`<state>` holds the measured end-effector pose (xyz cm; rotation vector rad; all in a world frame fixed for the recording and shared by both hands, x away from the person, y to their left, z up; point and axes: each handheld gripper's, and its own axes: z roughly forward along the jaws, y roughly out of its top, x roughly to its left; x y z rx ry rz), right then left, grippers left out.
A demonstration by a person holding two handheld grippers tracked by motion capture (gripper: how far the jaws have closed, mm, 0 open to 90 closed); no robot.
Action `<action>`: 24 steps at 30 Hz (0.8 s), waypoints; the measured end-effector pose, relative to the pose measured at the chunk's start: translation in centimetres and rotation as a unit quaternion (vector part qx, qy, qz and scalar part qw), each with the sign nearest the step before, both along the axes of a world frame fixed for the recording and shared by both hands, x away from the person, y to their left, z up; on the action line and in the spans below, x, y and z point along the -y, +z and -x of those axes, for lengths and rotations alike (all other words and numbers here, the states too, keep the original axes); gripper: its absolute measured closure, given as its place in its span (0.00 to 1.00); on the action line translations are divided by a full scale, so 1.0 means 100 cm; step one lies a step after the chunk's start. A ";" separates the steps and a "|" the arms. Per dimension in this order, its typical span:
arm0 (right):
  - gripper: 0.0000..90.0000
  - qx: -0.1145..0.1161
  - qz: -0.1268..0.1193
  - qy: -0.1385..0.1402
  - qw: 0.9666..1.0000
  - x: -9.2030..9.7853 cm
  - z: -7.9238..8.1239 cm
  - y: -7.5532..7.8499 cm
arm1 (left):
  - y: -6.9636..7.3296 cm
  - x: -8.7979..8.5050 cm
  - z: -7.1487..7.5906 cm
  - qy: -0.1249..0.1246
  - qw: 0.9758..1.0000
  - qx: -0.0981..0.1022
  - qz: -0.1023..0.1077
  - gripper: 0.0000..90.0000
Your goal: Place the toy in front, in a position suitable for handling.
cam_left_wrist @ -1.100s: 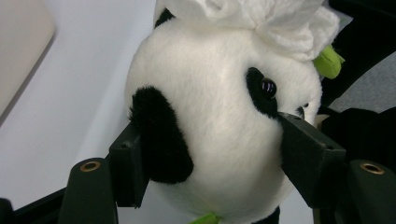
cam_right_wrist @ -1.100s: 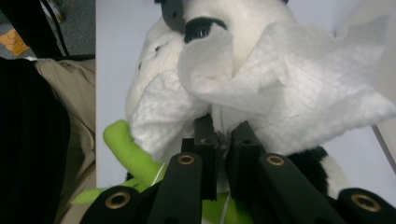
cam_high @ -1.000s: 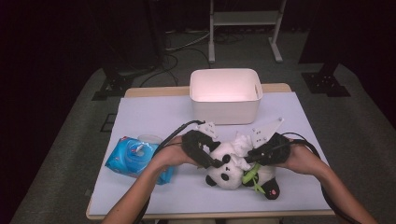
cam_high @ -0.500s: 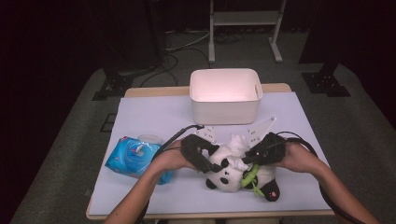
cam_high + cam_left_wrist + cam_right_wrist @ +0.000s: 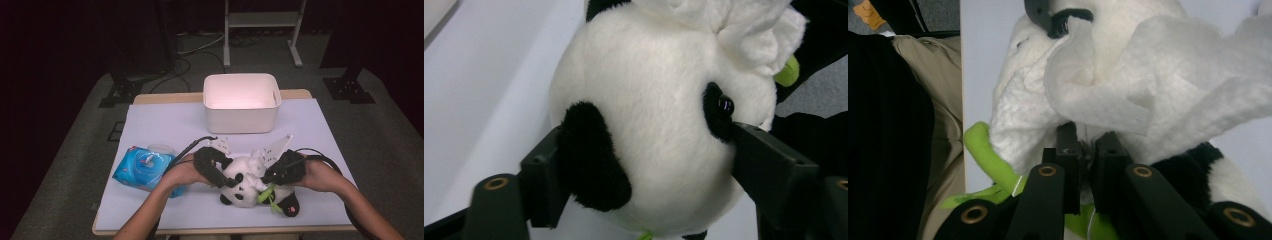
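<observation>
A black-and-white panda plush (image 5: 239, 186) lies at the near middle of the table, with a green stem (image 5: 265, 194) at its side. My left gripper (image 5: 225, 180) comes in from the left and has its jaws on either side of the panda's head (image 5: 659, 110). Those jaws have just been opening a little, and the pads still press on the ear and beside the eye. My right gripper (image 5: 266, 178) is shut on a crumpled white wipe (image 5: 1148, 75), which lies against the panda's white fur (image 5: 252, 162). The green stem (image 5: 985, 150) sits just left of the right jaws.
An empty white box (image 5: 241, 107) stands at the far middle of the table (image 5: 165, 125). A blue pack of wipes (image 5: 142, 169) lies by my left forearm, with a small round lid (image 5: 161, 148) behind it. Stands and cables crowd the dark floor beyond.
Both grippers stay on the panda, and the right hand with the wipe has shifted only slightly. Nothing was picked up or let go.
</observation>
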<state>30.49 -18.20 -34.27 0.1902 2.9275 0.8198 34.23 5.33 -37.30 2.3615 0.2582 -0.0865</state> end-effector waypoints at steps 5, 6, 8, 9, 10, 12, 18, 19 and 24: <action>0.93 -0.001 -0.015 0.007 1.000 -0.004 -0.002 0.009 | 0.003 0.004 0.003 -0.005 1.000 0.012 -0.005 0.30; 0.93 -0.002 -0.017 0.007 1.000 -0.005 -0.002 0.011 | 0.004 0.006 0.004 -0.007 1.000 0.015 -0.007 0.30; 0.92 0.001 -0.025 0.010 1.000 -0.009 -0.004 0.016 | 0.007 0.009 0.005 -0.010 1.000 0.023 -0.010 0.30; 0.92 0.002 -0.029 0.012 1.000 -0.010 -0.005 0.018 | 0.009 0.010 0.006 -0.012 1.000 0.027 -0.008 0.30; 0.92 0.004 -0.033 0.012 0.999 -0.012 -0.006 0.021 | 0.010 0.011 0.007 -0.012 1.000 0.028 -0.006 0.30; 0.92 0.003 -0.036 0.015 0.999 -0.017 -0.008 0.025 | 0.012 0.014 0.008 -0.011 0.999 0.032 -0.003 0.30; 0.92 0.006 -0.037 0.021 0.999 -0.028 -0.015 0.029 | 0.013 0.016 0.011 -0.010 0.999 0.037 0.004 0.30; 0.92 0.005 -0.036 0.022 0.999 -0.028 -0.016 0.029 | 0.012 0.015 0.010 -0.010 0.999 0.037 0.006 0.30; 0.92 -0.001 -0.038 0.008 0.999 -0.018 -0.021 0.028 | 0.012 0.014 0.011 -0.011 0.999 0.037 0.008 0.30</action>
